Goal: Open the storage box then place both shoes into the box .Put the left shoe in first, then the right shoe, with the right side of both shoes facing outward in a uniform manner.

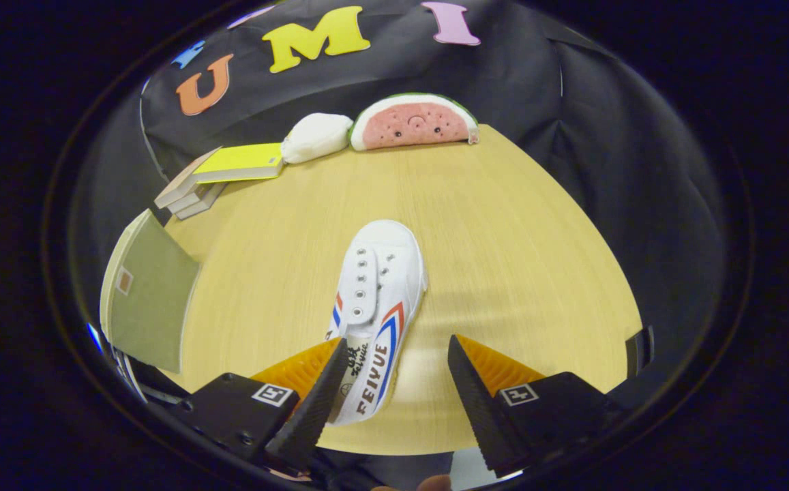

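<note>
On the round wooden table (pixel 503 225), between the spread fingers: white canvas shoe (pixel 377 300), toe pointing away, heel end nearest the camera. Striped side with lettering turned toward the right finger.

Left of the fingers, at the table's edge: storage box (pixel 149 300), greenish flap standing up, apparently open; interior hidden from here. Well apart from the shoe.

Far side of table, against the cloth wall: watermelon-slice plush (pixel 413 123), white pouch (pixel 316 136) just beside it, stack of books (pixel 230 170) with yellow cover further left. Second shoe not accounted for.

Gripper (pixel 391 382): fingers wide apart, nothing pinched. Left finger (pixel 312 402) overlapping the shoe's heel side, possibly touching; right finger (pixel 476 402) clear of it with a visible gap of table between.

Judged step: closing on the heel for pickup; no shoe in the box yet as far as can be told.

Risks:
- Off-centre approach: left finger contacting first, likely to push or spin the shoe before the right finger arrives.
- Soft canvas collar: may collapse under the pinch, letting the toe droop or the shoe slip.
- Left or right shoe not determinable here; wrong order possible.
- Rotation in the grip: wrong side facing outward in the box.
</note>
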`<state>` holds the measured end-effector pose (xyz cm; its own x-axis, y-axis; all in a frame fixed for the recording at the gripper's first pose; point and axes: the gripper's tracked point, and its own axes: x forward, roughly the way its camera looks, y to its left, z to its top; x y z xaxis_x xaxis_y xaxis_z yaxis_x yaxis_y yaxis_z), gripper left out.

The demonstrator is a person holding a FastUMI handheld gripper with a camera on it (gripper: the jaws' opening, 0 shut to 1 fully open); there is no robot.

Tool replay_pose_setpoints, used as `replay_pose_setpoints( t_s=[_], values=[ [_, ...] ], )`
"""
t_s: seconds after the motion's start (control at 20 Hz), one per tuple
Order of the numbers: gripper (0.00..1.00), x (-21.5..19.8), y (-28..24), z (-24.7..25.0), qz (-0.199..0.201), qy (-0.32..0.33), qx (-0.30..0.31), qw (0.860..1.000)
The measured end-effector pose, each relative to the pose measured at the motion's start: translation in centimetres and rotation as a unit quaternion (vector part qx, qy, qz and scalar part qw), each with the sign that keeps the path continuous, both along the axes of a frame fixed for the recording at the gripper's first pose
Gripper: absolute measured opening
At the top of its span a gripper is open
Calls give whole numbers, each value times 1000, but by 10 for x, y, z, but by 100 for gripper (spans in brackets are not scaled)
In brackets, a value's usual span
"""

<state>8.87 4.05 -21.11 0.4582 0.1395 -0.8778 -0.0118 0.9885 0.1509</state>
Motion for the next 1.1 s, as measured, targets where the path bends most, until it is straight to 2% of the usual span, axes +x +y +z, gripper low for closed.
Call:
replay_pose_setpoints(
  t_s=[0.25,0.35,0.45,0.5,0.6,0.75,0.8,1.1],
  values=[
    [94,10,5,-22,7,27,4,1000],
    [90,12,6,-25,7,33,11,999],
    [80,10,12,-29,9,42,31,999],
    [67,10,18,-27,8,44,50,998],
    [40,8,14,-30,-1,48,49,998],
    [21,10,8,-27,-18,41,48,998],
    [8,9,8,-26,-21,41,51,998],
    [5,10,5,-14,-38,35,82,995]
  ],
)
